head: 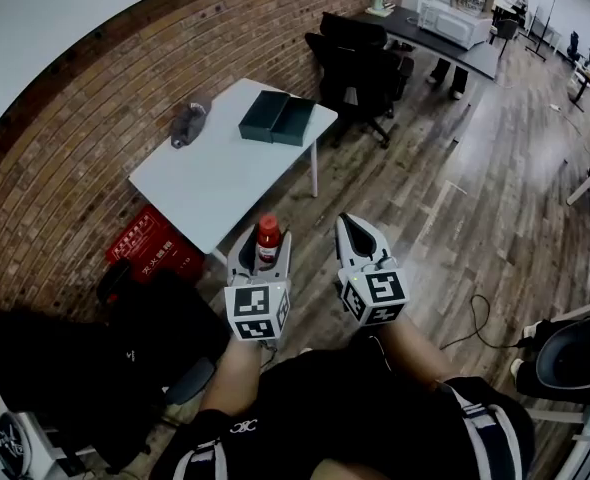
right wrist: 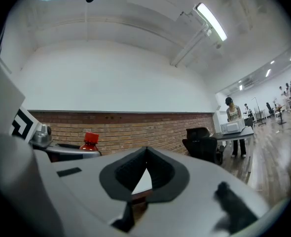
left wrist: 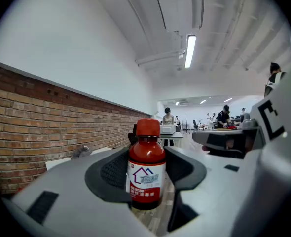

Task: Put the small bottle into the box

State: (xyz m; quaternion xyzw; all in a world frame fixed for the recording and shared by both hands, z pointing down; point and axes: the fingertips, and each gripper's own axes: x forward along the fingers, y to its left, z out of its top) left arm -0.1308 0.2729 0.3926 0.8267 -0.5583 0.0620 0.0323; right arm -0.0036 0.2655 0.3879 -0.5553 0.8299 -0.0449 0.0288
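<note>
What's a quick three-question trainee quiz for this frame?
1. Choose one: which grips the small bottle, (a) the left tool or (b) the right tool?
2. True or false: the box stands on the floor.
3. Fill in: the right tool's jaws are ___ (open/shut).

Key
1. a. The bottle stands upright between the left tool's jaws.
2. False. It sits on the white table.
3. Shut, with nothing between them.
</note>
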